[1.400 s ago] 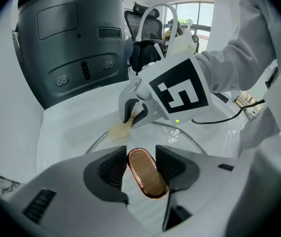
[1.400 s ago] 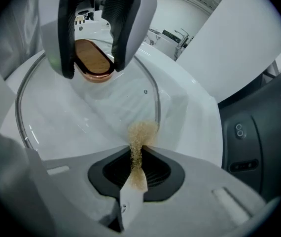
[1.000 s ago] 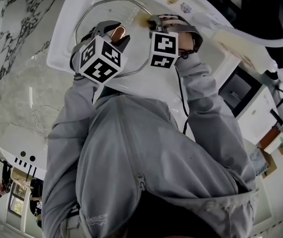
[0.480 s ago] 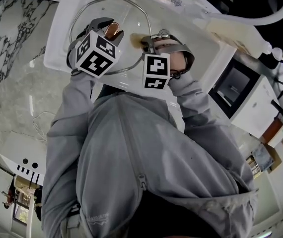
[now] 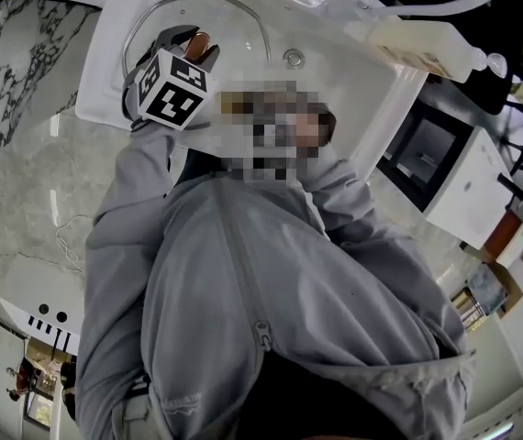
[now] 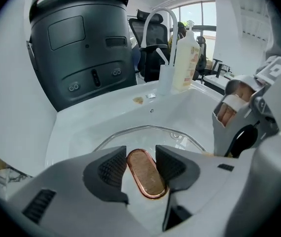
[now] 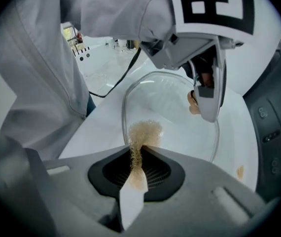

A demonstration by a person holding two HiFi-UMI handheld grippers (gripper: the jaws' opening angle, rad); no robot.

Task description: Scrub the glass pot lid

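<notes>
The glass pot lid [image 5: 234, 21] lies in the white sink [image 5: 353, 90]. My left gripper [image 5: 193, 46] is shut on the lid's copper-coloured oval handle [image 6: 144, 174], a dark pad against each side of it. In the left gripper view the lid's rim [image 6: 145, 128] curves just beyond the jaws. My right gripper [image 7: 138, 149] is shut on a tan scrub sponge [image 7: 145, 131], which bulges past the jaws over the lid's near rim [image 7: 125, 107]. In the head view the right gripper sits under a mosaic patch; it shows at the right of the left gripper view [image 6: 239, 112].
A soap bottle [image 6: 186, 60] and a curved white faucet [image 6: 162, 19] stand behind the sink. A large black appliance [image 6: 81, 43] stands to the left of them. The drain [image 5: 293, 59] lies beside the lid. A brown smear [image 6: 138, 100] marks the sink ledge.
The right gripper with the sponge has slid from the lid's far right rim back toward the person, to the lid's near edge. The left gripper has kept its hold in place.
</notes>
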